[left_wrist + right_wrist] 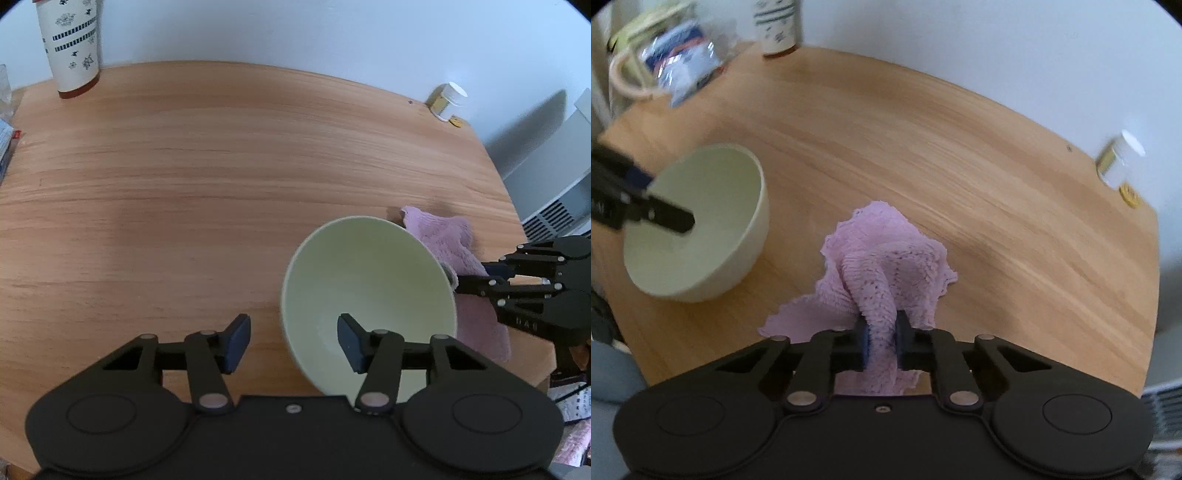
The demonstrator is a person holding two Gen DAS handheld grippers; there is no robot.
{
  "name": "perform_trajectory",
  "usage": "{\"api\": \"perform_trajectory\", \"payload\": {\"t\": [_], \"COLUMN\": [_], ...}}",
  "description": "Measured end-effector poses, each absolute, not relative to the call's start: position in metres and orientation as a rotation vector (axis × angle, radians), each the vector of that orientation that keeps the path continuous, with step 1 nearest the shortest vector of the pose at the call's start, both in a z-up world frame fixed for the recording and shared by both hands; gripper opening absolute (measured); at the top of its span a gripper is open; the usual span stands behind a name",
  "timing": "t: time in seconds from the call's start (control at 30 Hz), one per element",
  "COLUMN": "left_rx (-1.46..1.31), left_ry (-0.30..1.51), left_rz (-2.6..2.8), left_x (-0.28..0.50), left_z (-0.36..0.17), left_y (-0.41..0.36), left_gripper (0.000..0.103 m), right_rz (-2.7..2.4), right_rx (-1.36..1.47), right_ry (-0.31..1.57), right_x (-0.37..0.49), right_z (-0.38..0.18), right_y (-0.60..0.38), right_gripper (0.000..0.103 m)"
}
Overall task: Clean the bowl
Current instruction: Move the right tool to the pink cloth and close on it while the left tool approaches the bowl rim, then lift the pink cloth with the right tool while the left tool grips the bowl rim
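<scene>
The right gripper (882,341) pinches the pink cloth (886,258) on the bench (997,166), with the bowl (701,229) just to its left, its near rim straddled, ungripped, by the half-open left gripper (293,341).

The bowl (369,291) hides part of the pink cloth (458,240); a blurred bag (679,59) is cut off top left.

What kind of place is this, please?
Probably a room in a home: a round wooden table against a plain wall, with a bowl, a pink cloth and a patterned canister.
</scene>
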State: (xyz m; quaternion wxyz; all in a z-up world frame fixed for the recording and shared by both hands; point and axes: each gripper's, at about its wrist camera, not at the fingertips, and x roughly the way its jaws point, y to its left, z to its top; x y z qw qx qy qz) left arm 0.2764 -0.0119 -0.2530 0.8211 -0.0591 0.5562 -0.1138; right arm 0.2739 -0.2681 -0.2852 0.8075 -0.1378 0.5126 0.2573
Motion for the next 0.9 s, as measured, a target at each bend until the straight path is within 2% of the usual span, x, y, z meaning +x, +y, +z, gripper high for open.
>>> {"api": "perform_trajectory", "payload": {"t": [0.07, 0.13, 0.3, 0.6, 0.9], "left_rx": [-0.090, -0.080, -0.111, -0.121, -0.107], "left_ry": [1.171, 1.178, 1.190, 1.193, 1.189], "left_rz": [-0.250, -0.261, -0.279, -0.303, -0.342], "left_x": [0.274, 0.274, 0.276, 0.277, 0.278], "left_z": [-0.251, -0.252, -0.252, -0.253, -0.251], "left_y": [-0.013, -0.014, -0.010, -0.006, -0.001], "left_gripper": [0.043, 0.029, 0.019, 0.015, 0.015], "right_rz": [0.538, 0.527, 0.543, 0.692, 0.856], "right_rx": [-0.270, -0.234, -0.129, -0.070, -0.227], "right_ry": [1.087, 1.072, 1.005, 0.876, 0.935], "right_x": [0.273, 0.272, 0.267, 0.257, 0.266], "right_z": [-0.281, -0.272, -0.236, -0.187, -0.222], "right_y": [-0.270, -0.271, -0.273, -0.239, -0.166], "right_gripper": [0.012, 0.012, 0.012, 0.012, 0.012]}}
